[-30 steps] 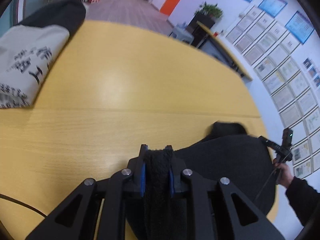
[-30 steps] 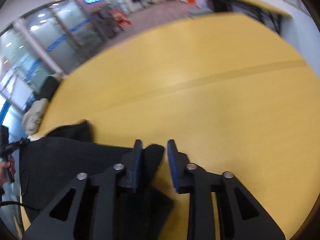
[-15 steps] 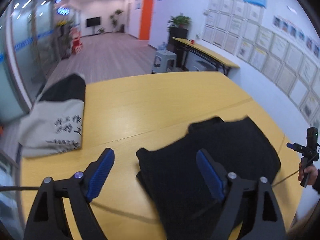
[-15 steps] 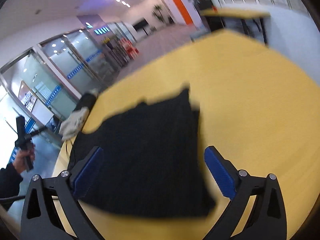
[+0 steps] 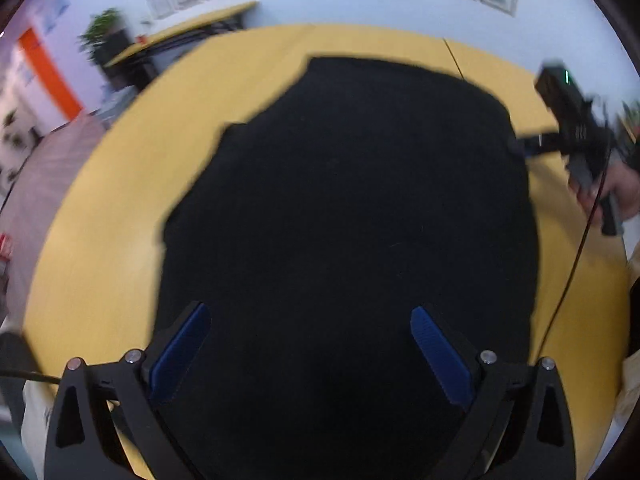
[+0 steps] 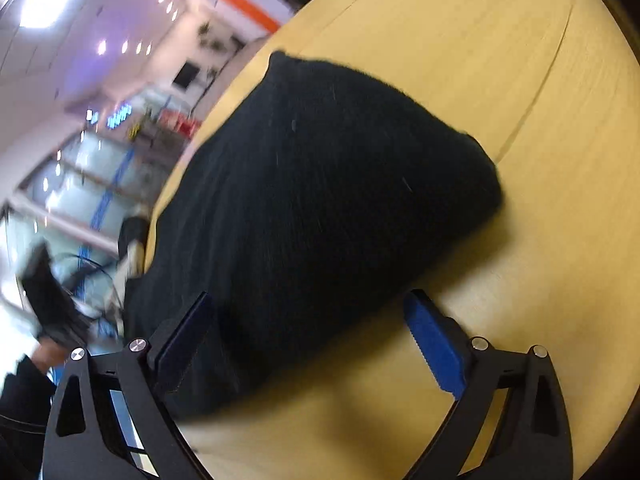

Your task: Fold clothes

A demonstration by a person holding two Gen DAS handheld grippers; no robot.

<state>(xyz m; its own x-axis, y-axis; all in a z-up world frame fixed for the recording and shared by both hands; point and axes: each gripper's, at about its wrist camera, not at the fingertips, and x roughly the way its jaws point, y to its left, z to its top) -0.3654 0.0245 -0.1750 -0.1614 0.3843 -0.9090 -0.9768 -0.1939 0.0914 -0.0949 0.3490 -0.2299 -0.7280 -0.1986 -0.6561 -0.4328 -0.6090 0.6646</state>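
Observation:
A black knitted garment lies folded on the yellow table. It also shows in the right wrist view, where its folded edge faces the right. My left gripper is open and empty, hovering over the garment's near part. My right gripper is open and empty, over the garment's near right edge. In the left wrist view the right gripper appears at the far right, held in a hand.
The table's seam runs past the garment on the right. A light garment with a dark one lies at the table's far left edge. A side table and a plant stand by the wall.
Both grippers let go of the black garment, opened wide and pulled back. The views have swung so that the folded garment now fills them.

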